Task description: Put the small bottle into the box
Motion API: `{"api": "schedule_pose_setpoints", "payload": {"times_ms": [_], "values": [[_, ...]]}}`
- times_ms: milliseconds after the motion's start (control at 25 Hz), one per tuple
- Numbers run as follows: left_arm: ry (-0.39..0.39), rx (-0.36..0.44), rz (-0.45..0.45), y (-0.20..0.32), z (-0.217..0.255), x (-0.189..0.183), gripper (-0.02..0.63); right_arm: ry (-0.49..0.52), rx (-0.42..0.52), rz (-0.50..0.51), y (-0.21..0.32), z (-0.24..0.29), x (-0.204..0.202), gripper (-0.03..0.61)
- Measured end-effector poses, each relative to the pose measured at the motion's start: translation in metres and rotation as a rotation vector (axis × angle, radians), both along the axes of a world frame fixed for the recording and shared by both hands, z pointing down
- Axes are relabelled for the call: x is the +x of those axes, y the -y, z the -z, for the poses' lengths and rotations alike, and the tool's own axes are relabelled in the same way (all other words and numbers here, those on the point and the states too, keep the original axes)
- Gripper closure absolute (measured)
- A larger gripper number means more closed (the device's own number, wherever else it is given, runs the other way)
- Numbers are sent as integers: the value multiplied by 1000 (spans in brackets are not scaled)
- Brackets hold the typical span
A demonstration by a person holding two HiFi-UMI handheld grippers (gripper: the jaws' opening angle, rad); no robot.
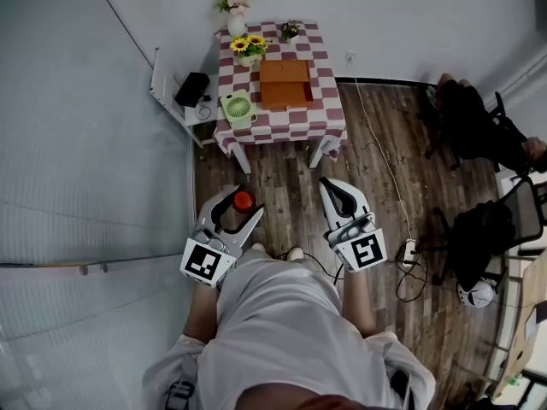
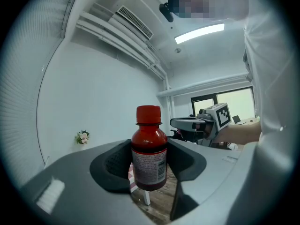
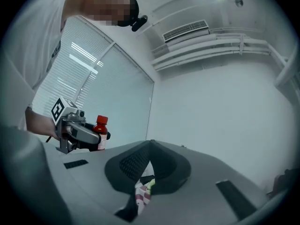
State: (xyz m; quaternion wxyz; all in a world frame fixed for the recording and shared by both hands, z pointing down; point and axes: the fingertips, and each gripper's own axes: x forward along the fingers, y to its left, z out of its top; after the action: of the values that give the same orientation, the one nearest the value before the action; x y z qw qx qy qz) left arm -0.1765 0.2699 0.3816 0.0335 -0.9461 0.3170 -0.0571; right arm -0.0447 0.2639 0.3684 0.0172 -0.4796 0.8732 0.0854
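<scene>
The small bottle [image 1: 244, 201], dark red with a red cap and a printed label, stands upright between the jaws of my left gripper [image 1: 242, 205], which is shut on its body. In the left gripper view the bottle [image 2: 149, 150] fills the centre, with the pads pressing on both of its sides. The brown box [image 1: 285, 84] lies on the checked table, far ahead of both grippers. My right gripper [image 1: 334, 191] is held beside the left one, shut and empty; its tips meet in the right gripper view [image 3: 150, 144]. That view also shows the bottle [image 3: 101, 127] off to its left.
The table with the red-and-white cloth [image 1: 320, 120] also carries a sunflower pot [image 1: 249, 48], a green fan [image 1: 238, 108], a flower vase [image 1: 236, 11] and a small plant [image 1: 290, 31]. A side shelf [image 1: 192, 92] stands at its left. Chairs [image 1: 479, 126] and a floor cable with a power strip [image 1: 408, 250] are at the right.
</scene>
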Motion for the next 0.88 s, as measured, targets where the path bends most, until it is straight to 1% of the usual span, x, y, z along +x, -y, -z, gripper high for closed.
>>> {"api": "schedule_pose_setpoints", "payload": {"times_ms": [80,240,400,560,720,880], "values": [[11,-10,8,-3,0,6,397,19,-14,5,-2,-1,8,577],[57,-3,9,-15,-8,16,397,40,-23,19,-13,-9,19,578],[54,-17,34,-26,-12,29,397,55,-39,52,-19,-17,32,577],[89,-30,12,-29,-16,39,397,71,-31,48,-21,-16,44,577],[99,-32,17,-15,-20,43,397,80,-36,35,-10,-20,59,577],[77,-46,14,15,-22,49,397,72,-51,9,15,-23,73,577]]}}
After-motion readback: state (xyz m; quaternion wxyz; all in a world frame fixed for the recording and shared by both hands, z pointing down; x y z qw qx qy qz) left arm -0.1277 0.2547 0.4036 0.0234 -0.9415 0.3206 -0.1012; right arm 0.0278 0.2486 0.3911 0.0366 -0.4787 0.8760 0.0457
